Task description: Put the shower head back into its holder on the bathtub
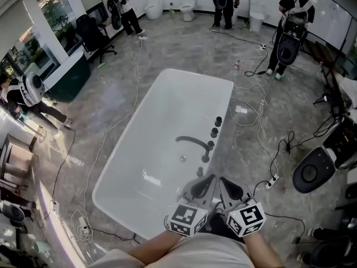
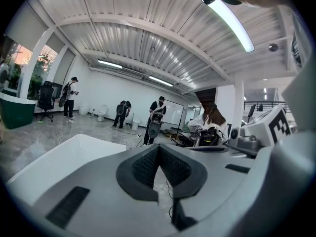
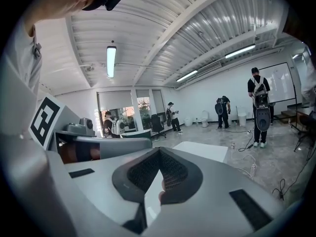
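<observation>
Left gripper (image 1: 207,182): jaws fully closed, nothing held. Right gripper (image 1: 226,183): jaws closed tip to tip, empty. Both sit side by side, with near end of bathtub (image 1: 159,121) just ahead of and below jaws.

Shower head: not positively identified. Likely among dark fittings (image 1: 214,132) on rim ahead of jaws, right of spout (image 1: 192,141). Holder: not distinguishable.

Recommendation: open one pair of jaws before approach. Grip handle, not hose. Lower upright into holder. Confirm seated before release.

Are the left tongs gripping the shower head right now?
No, in the left gripper view the left tongs are shut tip to tip with nothing between them.
</observation>
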{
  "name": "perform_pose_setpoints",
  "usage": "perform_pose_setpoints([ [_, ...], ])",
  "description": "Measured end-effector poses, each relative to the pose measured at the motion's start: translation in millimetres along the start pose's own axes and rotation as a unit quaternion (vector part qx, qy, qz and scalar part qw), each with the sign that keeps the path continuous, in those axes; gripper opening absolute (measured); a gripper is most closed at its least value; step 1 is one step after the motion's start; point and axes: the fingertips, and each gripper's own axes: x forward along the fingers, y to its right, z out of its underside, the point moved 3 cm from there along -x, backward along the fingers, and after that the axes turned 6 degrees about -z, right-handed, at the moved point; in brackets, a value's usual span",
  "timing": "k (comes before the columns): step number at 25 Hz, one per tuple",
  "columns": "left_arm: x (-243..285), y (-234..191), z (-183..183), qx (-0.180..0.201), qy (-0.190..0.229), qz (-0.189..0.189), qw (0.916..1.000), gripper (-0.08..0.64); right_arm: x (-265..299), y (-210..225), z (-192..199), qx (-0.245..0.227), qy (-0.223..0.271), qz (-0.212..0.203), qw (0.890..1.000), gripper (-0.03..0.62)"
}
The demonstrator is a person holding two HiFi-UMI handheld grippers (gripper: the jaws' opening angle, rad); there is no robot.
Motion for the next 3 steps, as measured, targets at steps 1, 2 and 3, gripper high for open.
perform_pose_setpoints([
  [1, 0.1, 0.7, 0.8, 0.000, 0.000, 0.001, 1.0000, 0.005, -0.8, 0.7, 1.2, 0.002, 0.000, 0.003, 1.000, 0.014],
  [2, 0.3, 1.4, 1.4, 0.000, 0.000, 0.003, 1.0000, 0.006, -1.5, 1.3, 2.1, 0.003, 0.001, 0.006, 1.000, 0.014],
  [3, 0.5, 2.0, 2.0, 0.000, 0.001, 0.004, 1.0000, 0.006, -2.1, 1.9, 2.8, 0.004, 0.001, 0.008, 1.000, 0.014],
])
